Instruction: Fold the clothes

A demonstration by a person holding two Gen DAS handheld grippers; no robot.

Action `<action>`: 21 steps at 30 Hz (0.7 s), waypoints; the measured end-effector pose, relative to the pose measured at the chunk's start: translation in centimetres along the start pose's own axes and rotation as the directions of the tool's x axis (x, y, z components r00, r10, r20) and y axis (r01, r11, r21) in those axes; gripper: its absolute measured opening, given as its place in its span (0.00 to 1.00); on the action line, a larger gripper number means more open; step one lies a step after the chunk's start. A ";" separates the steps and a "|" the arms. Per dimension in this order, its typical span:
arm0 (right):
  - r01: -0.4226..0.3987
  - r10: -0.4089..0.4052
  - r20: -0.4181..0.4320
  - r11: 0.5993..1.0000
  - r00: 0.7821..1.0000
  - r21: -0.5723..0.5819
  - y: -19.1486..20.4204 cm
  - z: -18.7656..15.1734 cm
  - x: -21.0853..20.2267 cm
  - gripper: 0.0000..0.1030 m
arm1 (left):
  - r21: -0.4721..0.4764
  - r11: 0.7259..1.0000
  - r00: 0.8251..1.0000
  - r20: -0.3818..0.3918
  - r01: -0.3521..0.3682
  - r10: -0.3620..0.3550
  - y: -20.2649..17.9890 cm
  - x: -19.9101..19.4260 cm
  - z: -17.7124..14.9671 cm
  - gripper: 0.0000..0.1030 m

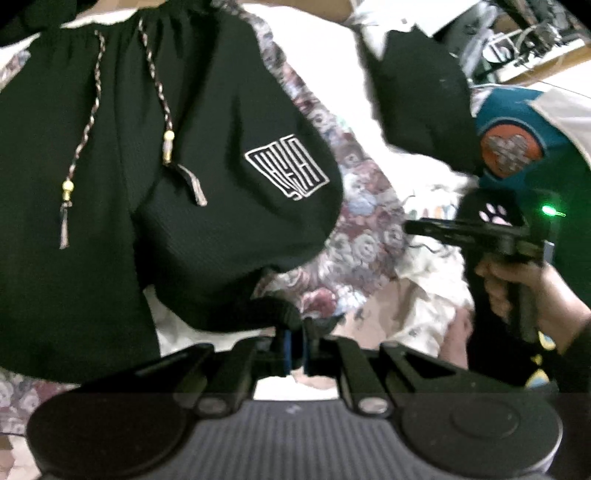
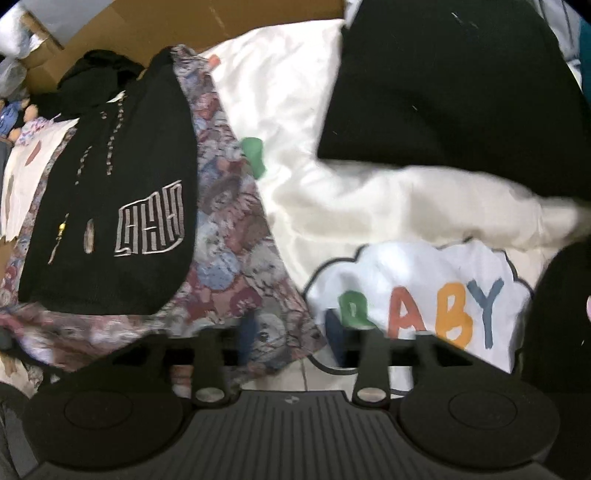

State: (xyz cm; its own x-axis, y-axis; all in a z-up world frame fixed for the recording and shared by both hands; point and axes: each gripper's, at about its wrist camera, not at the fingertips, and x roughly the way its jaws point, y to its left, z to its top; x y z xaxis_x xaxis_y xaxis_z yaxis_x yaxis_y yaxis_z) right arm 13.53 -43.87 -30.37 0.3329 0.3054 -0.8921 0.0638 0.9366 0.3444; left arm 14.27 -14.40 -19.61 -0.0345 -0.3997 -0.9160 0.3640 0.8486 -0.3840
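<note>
Black shorts (image 1: 155, 155) with braided drawstrings and a white maze-like logo (image 1: 286, 168) fill the left wrist view. My left gripper (image 1: 295, 326) is shut on the shorts' lower edge, and a fold of black fabric bunches over its fingertips. In the right wrist view the same shorts (image 2: 110, 192) lie to the left on a floral cloth (image 2: 229, 236). My right gripper (image 2: 291, 336) is open with nothing between its fingers, above the edge of the floral cloth and a white "BABY" print (image 2: 424, 295). A hand holds that right gripper (image 1: 424, 225) in the left wrist view.
A second black garment (image 2: 443, 92) lies at the upper right on a white satin sheet (image 2: 295, 110). A teal garment with an orange patch (image 1: 509, 147) sits at the far right. A cardboard box (image 2: 166, 22) stands behind the bedding.
</note>
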 end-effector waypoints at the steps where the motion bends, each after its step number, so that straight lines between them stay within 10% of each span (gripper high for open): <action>1: -0.005 0.005 -0.004 1.000 1.000 0.013 -0.2 -0.1 0.3 0.51 | 0.006 1.000 1.000 -0.003 -0.001 0.001 -0.2 -0.3 -0.3 0.05; 21: -0.064 0.065 -0.010 0.997 0.998 0.032 0.4 -0.3 1.2 0.51 | -0.023 0.996 0.990 -0.113 -0.083 0.080 1.7 -0.4 -2.9 0.25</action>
State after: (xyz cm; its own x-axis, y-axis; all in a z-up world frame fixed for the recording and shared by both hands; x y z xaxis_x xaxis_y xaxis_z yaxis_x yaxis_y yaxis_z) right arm 13.70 -43.07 -31.34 0.3270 0.3669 -0.8709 0.0728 0.9090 0.4103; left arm 12.16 -11.80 -20.18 -0.1104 -0.2891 -0.9509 0.3443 0.8864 -0.3095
